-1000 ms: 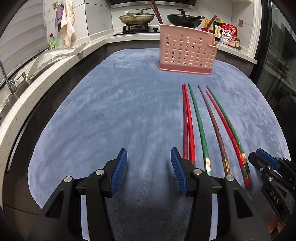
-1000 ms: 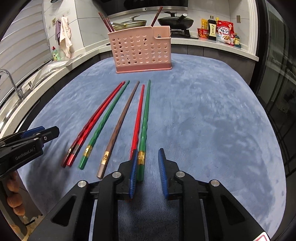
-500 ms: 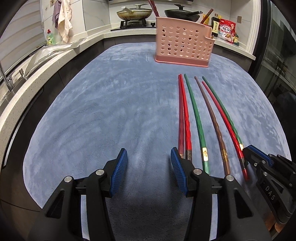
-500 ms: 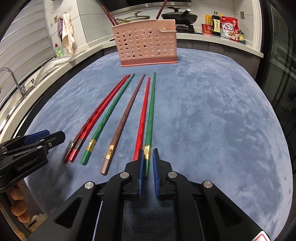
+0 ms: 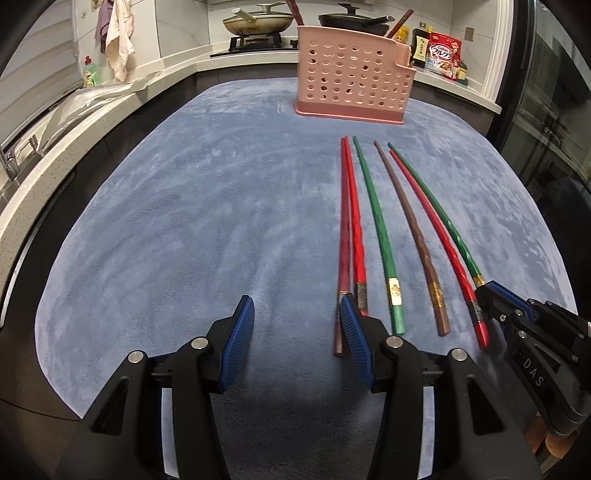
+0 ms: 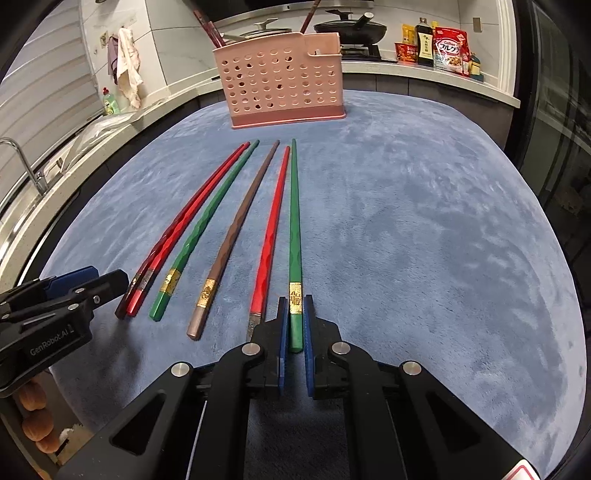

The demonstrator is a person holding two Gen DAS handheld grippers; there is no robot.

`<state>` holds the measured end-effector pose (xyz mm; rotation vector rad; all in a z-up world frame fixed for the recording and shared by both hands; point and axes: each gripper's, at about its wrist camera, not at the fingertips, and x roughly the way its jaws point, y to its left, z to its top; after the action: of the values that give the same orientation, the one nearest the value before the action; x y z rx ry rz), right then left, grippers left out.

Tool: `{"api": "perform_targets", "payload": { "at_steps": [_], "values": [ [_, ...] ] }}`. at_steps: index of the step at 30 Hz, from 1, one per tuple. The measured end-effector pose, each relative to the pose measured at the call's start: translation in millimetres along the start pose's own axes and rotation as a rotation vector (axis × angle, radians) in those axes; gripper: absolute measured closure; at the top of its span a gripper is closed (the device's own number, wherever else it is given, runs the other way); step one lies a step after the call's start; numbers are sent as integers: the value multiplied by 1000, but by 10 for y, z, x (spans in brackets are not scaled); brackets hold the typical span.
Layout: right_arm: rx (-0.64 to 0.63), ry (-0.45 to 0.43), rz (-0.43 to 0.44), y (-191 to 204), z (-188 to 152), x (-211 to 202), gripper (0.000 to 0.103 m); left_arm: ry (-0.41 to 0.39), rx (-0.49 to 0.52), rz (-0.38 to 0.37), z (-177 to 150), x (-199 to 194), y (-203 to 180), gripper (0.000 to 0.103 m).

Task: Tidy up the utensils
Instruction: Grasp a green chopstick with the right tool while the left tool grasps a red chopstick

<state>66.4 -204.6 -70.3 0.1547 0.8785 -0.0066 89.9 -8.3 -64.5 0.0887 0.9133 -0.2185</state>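
Several long chopsticks lie side by side on a blue mat (image 5: 184, 221): a red pair (image 6: 184, 229), a green one (image 6: 207, 221), a brown one (image 6: 240, 221), a red one (image 6: 273, 229). My right gripper (image 6: 295, 306) is shut on the near end of the rightmost green chopstick (image 6: 294, 221), by its gold band. It shows in the left wrist view as the right gripper (image 5: 487, 291). My left gripper (image 5: 295, 306) stands open with nothing between its fingers, its right finger next to the red pair (image 5: 351, 229). A pink perforated holder (image 6: 280, 77) stands at the mat's far side with a few chopsticks in it.
A counter wraps around the back with a stove and pans (image 5: 255, 22), bottles and a cereal bag (image 6: 450, 48) at the right, a dish-soap bottle (image 5: 90, 72) and a tap (image 6: 22, 162) at the left. The mat's near edge lies just under both grippers.
My right gripper's jaws have closed onto the end of the rightmost green chopstick. My left gripper has stayed open and has hardly moved.
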Motion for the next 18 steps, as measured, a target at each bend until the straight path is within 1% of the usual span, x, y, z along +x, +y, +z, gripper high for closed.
{"api": "perform_targets", "payload": {
  "at_steps": [5, 13, 18],
  "values": [
    [6, 0, 2, -13, -11, -10, 97, 7, -2, -1, -13, 44, -13, 55],
    [20, 1, 11, -34, -13, -15, 96, 23, -14, -21, -34, 70, -11, 55],
    [21, 1, 11, -30, -12, -16, 96, 24, -9, -10, -47, 97, -33, 56]
  ]
}}
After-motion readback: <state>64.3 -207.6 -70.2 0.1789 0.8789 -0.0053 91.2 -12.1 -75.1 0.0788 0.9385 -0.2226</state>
